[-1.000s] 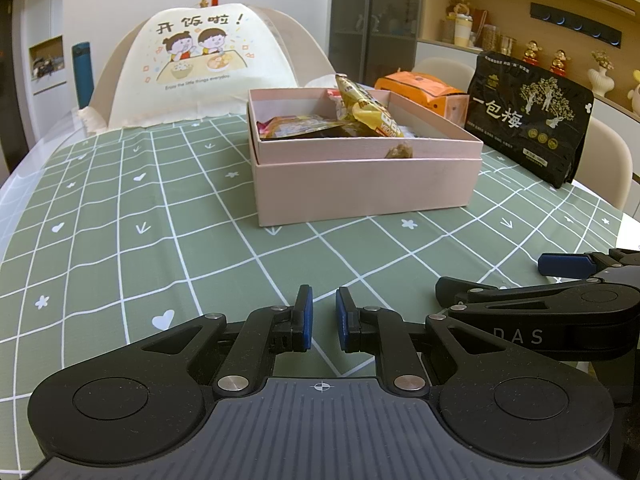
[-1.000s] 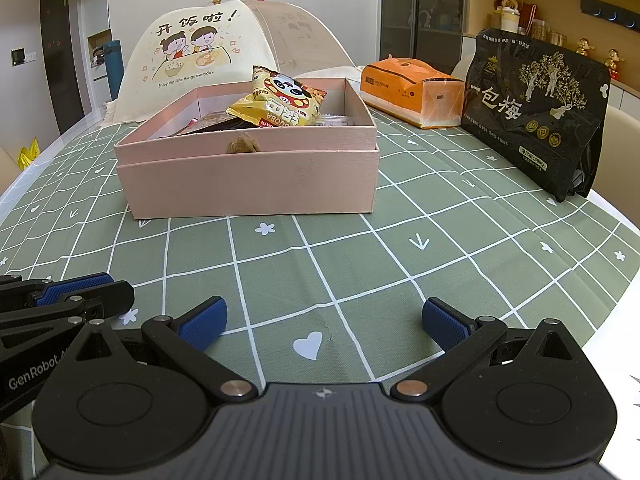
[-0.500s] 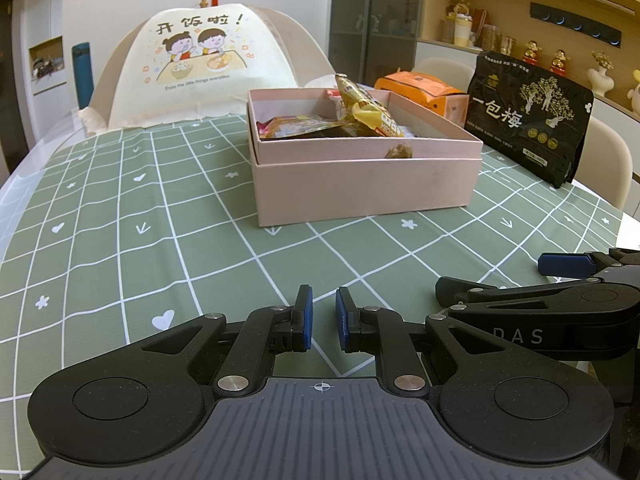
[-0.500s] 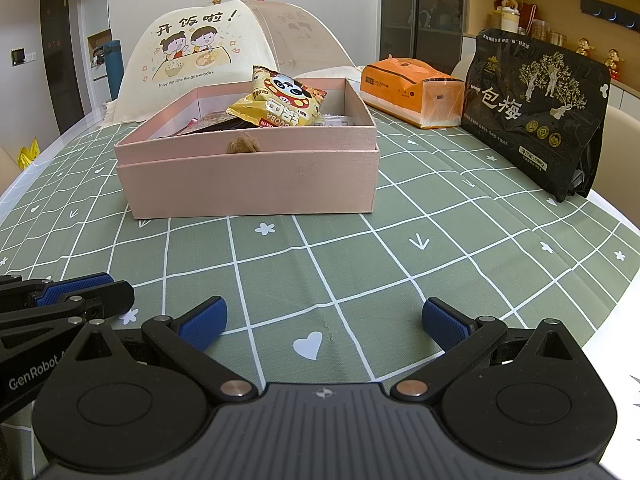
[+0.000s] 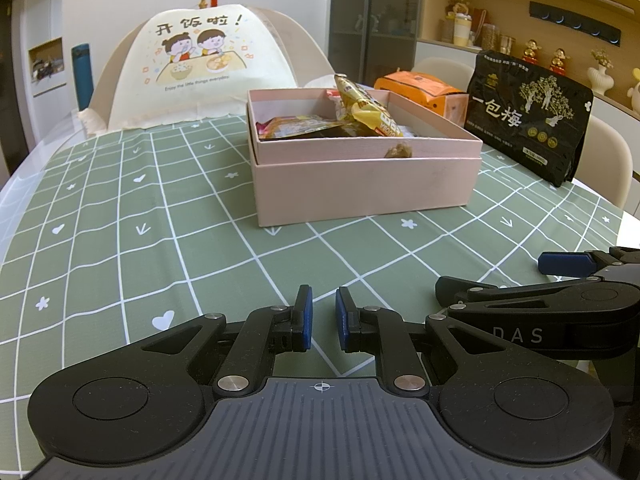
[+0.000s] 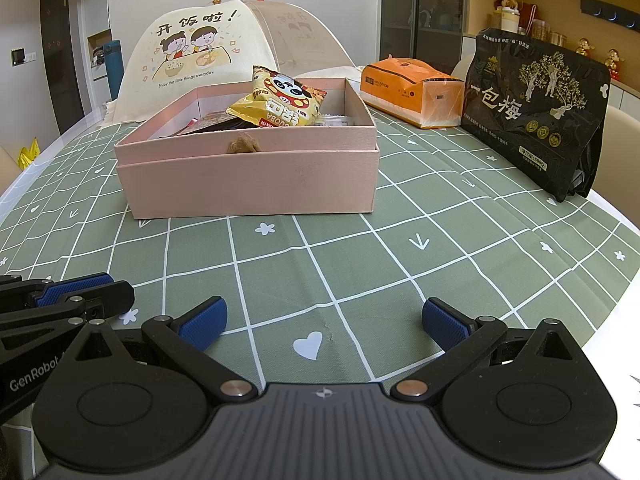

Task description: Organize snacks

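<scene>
A pink box (image 5: 360, 184) (image 6: 248, 184) stands open on the green checked tablecloth, well ahead of both grippers. It holds several snack packets, among them a yellow panda snack bag (image 6: 280, 100) (image 5: 366, 108) that leans up over the rim. My left gripper (image 5: 321, 322) is low over the near cloth, nearly shut with a narrow gap and nothing between the pads. My right gripper (image 6: 323, 322) is wide open and empty, beside the left one; it also shows in the left wrist view (image 5: 560, 308).
A black plum bag (image 6: 536, 112) (image 5: 528, 120) stands upright at the right. An orange tissue pack (image 6: 412, 90) lies behind the box at the right. A mesh food cover (image 6: 224, 52) stands at the back. The table edge (image 6: 616, 316) runs close on the right.
</scene>
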